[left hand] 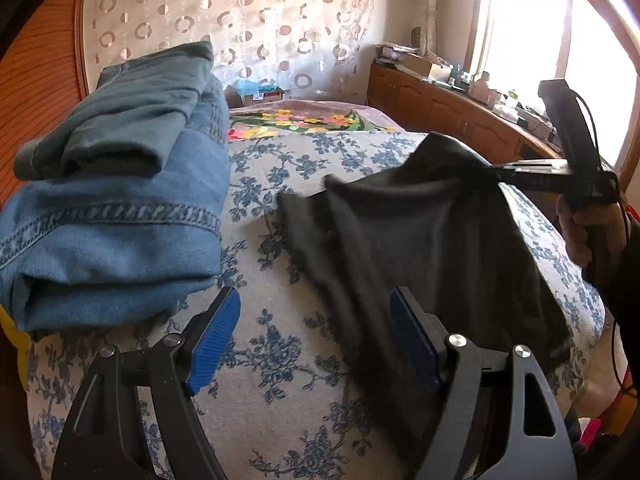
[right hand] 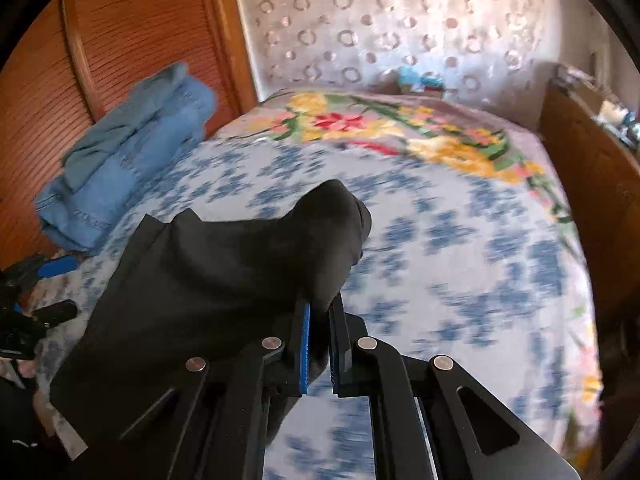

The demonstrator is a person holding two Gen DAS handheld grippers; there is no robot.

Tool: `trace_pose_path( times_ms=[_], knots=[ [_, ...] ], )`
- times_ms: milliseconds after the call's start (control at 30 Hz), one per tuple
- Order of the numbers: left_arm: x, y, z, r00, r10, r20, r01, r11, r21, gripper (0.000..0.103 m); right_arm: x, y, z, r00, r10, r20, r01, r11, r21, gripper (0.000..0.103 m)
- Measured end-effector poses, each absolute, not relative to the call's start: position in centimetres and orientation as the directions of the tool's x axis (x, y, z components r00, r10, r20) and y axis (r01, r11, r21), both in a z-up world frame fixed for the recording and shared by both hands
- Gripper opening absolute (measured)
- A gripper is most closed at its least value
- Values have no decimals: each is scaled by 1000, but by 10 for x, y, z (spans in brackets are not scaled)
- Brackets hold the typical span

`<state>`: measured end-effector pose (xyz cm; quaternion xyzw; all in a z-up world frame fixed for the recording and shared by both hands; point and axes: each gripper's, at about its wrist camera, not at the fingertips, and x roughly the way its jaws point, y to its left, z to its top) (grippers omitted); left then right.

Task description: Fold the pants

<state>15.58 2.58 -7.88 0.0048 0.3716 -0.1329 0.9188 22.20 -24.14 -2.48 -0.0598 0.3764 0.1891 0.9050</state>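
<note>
Black pants [left hand: 420, 236] lie on the bed, one end lifted off the blue-flowered cover. My right gripper [right hand: 320, 312] is shut on that end of the black pants [right hand: 224, 276] and holds it up; it also shows in the left wrist view [left hand: 492, 170], at the right. My left gripper [left hand: 316, 316] is open and empty, low over the bed, with its right finger beside the near edge of the pants. It shows faintly at the left edge of the right wrist view [right hand: 36, 292].
A stack of folded blue jeans and a teal garment [left hand: 116, 200] sits at the bed's left side, against a wooden louvred door [right hand: 132, 40]. A floral blanket [right hand: 400, 128] covers the far bed. A cluttered wooden cabinet [left hand: 460, 112] runs along the right under the window.
</note>
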Motion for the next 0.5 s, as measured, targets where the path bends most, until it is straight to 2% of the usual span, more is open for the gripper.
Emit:
trace_pose_path(
  times_ms=[133, 233, 267, 333, 400, 500],
  knots=[
    [159, 19, -75, 689, -248, -681, 260, 962, -86, 78, 229, -262, -18, 683, 218, -698, -321, 947, -18, 7],
    [164, 11, -71, 692, -251, -677, 274, 959, -76, 78, 229, -268, -23, 674, 214, -707, -306, 952, -3, 10],
    [166, 9, -70, 693, -253, -675, 277, 958, -74, 78, 226, -267, -26, 675, 211, -707, -304, 953, -6, 15],
    [171, 4, -68, 693, -263, -671, 291, 954, -74, 78, 222, -265, -28, 681, 204, -703, -300, 954, -14, 17],
    [179, 0, -66, 690, -269, -672, 302, 951, -71, 78, 220, -262, -30, 687, 212, -695, -300, 954, -6, 32],
    [193, -11, -64, 683, -271, -678, 315, 947, -61, 78, 215, -261, -31, 705, 216, -675, -303, 953, -13, 39]
  ],
)
